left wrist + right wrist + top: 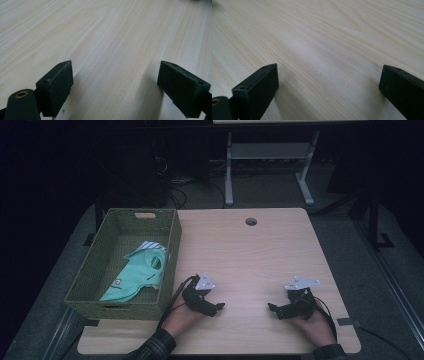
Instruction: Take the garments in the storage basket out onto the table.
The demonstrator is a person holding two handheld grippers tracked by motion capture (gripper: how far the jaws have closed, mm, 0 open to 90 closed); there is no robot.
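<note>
On the wooden table (260, 245), a green woven basket (172, 245) stands at the left edge, holding a mint-green garment (135, 272) lying lengthwise from near to far. The left gripper (216, 308) rests just right of it, nearer than the right gripper (274, 309). Both lie low near the front edge, jaws wide apart, holding nothing.

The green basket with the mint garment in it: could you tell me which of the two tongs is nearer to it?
Left. The left tongs rest on the table just off the green basket's near right corner; the right tongs lie farther right, across a stretch of bare tabletop.
</note>
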